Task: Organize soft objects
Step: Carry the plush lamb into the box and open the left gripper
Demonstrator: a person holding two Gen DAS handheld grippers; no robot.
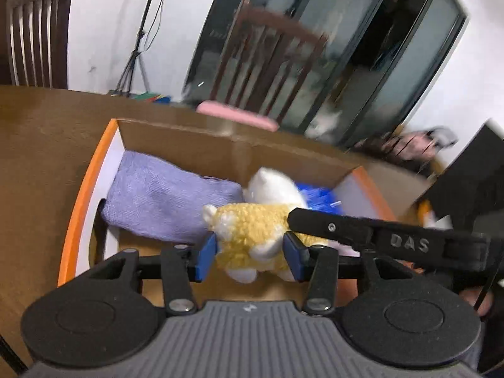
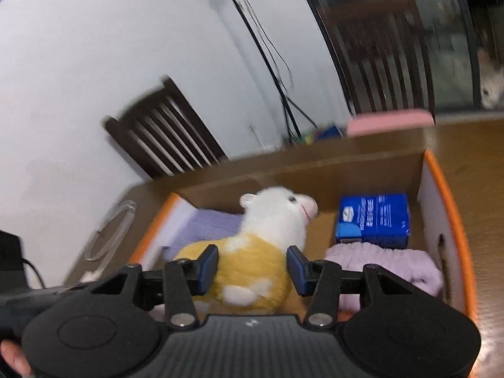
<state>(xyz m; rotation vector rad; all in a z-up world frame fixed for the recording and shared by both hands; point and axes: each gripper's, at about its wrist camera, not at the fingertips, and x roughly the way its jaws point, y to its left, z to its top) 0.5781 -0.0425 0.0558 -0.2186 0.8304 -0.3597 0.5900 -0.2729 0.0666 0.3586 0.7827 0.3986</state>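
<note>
So the yellow-and-white plush alpaca [image 1: 252,236] sits inside the open cardboard box with orange rims [image 1: 85,189], which stands on the brown wooden bench [image 1: 41,132]. The left claw [image 1: 250,252] has its 2 blue pads right against the plushie's yellow body on both sides, so it looks like it's gripping it. The right claw [image 2: 253,266] is spread about the toy's width with the alpaca between its pads, but I can't tell if it's actually squeezing. A folded lavender towel [image 1: 163,198] lies at one end of the box, a blue plastic-wrapped pack [image 2: 373,220] and a fuzzy lilac cloth [image 2: 387,264] at the other.
</note>
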